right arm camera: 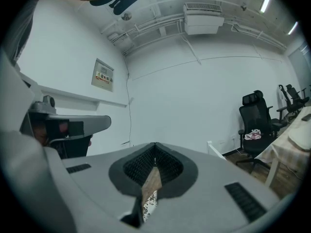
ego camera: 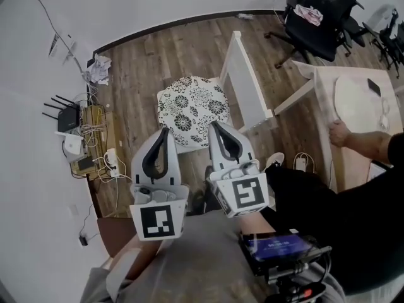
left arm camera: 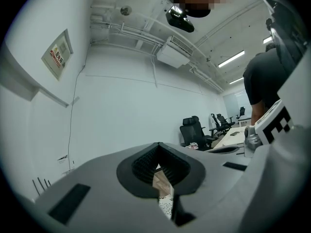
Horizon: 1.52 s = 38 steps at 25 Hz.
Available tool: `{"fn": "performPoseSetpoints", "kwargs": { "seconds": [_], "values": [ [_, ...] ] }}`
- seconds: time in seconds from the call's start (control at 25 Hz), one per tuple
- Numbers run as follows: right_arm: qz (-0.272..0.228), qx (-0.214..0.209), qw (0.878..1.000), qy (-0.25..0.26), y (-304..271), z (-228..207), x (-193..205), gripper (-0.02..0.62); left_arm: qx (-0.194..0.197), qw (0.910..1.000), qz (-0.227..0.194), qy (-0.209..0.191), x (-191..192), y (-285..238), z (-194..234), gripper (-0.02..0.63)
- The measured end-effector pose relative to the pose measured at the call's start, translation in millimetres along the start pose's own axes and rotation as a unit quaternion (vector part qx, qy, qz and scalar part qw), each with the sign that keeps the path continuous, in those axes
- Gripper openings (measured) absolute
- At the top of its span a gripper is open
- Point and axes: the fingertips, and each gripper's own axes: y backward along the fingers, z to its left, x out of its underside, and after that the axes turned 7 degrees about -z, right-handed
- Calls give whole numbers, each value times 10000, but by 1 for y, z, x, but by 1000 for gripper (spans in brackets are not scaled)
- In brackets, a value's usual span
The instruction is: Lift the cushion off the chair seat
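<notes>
A white cushion (ego camera: 192, 109) with a black flower pattern lies on the seat of a white chair, whose back (ego camera: 246, 84) stands to its right in the head view. Both grippers point at it from the near side. The left gripper (ego camera: 165, 130) hovers over the cushion's near left corner and the right gripper (ego camera: 213, 125) over its near right edge. Each has its jaws closed together with nothing between them. A strip of the patterned cushion (left arm camera: 166, 205) shows through the slit below the left gripper (left arm camera: 159, 143). The right gripper (right arm camera: 155, 144) shows the same cushion (right arm camera: 149, 203).
A router (ego camera: 66, 115), a power strip and tangled cables lie by the wall at the left, with crumpled paper (ego camera: 99, 68) beyond. A black office chair (ego camera: 319, 17) stands at the back right. At the right a person's hand (ego camera: 341, 133) rests on a light table (ego camera: 360, 100).
</notes>
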Motion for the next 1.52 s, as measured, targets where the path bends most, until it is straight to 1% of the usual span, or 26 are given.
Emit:
{"fn": "performPoseSetpoints", "kwargs": {
  "seconds": [0.36, 0.52, 0.72, 0.92, 1.08, 1.24, 1.52],
  "values": [
    [11, -143, 9999, -84, -38, -40, 3, 6, -142, 9998, 28, -112, 6, -53, -3, 6],
    [-2, -226, 9997, -72, -49, -47, 1, 6, -197, 9996, -7, -194, 4, -65, -3, 6],
    [84, -252, 9996, -92, -60, -51, 7, 6, -280, 9994, 5, -187, 5, -73, 5, 6],
    [156, -233, 9996, -82, -74, -53, 22, 6, -313, 9993, 103, -184, 24, -81, 18, 6],
    [269, -215, 9994, -22, -80, -53, 33, 6, -260, 9996, 114, -7, 37, -87, 25, 6],
    [326, -188, 9992, 160, -85, -51, 43, 6, -156, 9997, 128, 105, 55, -89, 34, 6],
    [557, -5, 9982, 242, -88, -50, 87, 6, 47, 9995, 167, 270, 93, -91, 43, 6]
  ]
}}
